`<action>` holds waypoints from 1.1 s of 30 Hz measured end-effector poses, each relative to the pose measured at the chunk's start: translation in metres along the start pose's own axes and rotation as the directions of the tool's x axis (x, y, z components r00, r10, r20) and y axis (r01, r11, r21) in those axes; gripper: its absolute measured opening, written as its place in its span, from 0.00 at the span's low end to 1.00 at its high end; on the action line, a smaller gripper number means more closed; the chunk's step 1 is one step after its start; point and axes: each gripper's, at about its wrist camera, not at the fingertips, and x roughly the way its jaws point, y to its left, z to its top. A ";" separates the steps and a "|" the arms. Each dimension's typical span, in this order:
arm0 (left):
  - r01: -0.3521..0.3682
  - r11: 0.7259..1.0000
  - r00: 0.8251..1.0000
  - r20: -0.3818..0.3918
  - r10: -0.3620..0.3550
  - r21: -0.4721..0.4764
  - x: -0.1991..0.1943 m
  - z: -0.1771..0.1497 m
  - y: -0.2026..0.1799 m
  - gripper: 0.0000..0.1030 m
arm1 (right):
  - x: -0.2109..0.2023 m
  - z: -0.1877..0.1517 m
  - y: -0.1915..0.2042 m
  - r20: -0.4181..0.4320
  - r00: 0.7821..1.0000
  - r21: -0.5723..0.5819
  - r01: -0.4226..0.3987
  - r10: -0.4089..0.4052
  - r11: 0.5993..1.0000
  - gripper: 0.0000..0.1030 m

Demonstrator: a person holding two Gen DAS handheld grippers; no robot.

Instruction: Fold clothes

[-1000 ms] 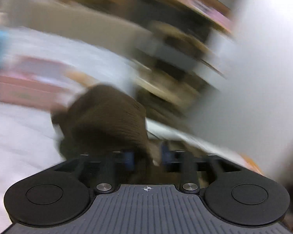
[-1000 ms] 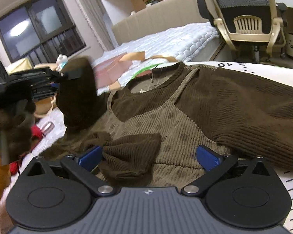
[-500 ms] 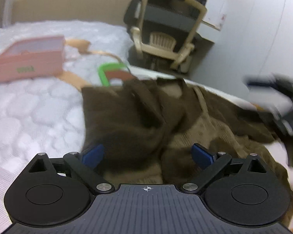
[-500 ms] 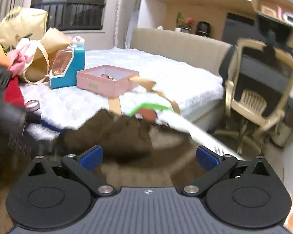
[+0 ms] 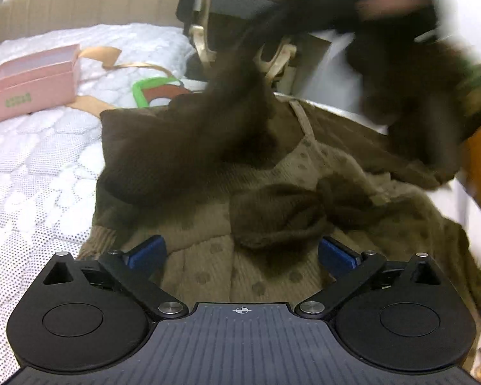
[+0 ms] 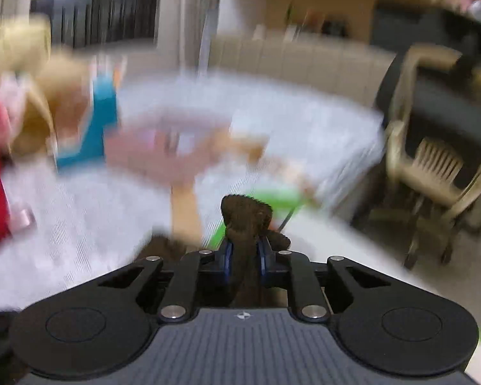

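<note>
Brown ribbed knit sweater (image 5: 208, 173) spread across the white tabletop (image 5: 471, 211).
Right hand-held gripper (image 6: 244, 256) pinches a sleeve fold at 12 o'clock; left hand-held gripper (image 5: 240, 253) gapes wide, empty, above the sweater's middle.

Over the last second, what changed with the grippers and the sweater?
The right gripper, open over the sweater a second ago, has shut on a dark brown sleeve and lifted it; it sweeps, blurred, across the left wrist view. The left gripper, shut on brown fabric a second ago, let go and now hangs open above the sweater. The pink box stayed on the bed.
</note>
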 end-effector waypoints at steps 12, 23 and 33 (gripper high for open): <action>-0.120 0.989 0.992 -0.033 0.123 0.087 0.010 -0.005 -0.014 1.00 | -0.071 -0.085 -0.086 -0.145 0.989 0.283 0.033 0.009 0.959 0.60; 0.042 0.998 0.996 0.078 -0.039 -0.047 -0.028 0.031 0.006 1.00 | -0.007 -0.061 -0.064 -0.109 0.994 0.190 0.013 0.008 0.982 0.17; 0.135 0.977 0.991 0.004 -0.136 -0.164 0.048 0.087 0.016 1.00 | 0.037 -0.080 -0.101 -0.279 0.953 0.130 0.160 -0.119 0.979 0.35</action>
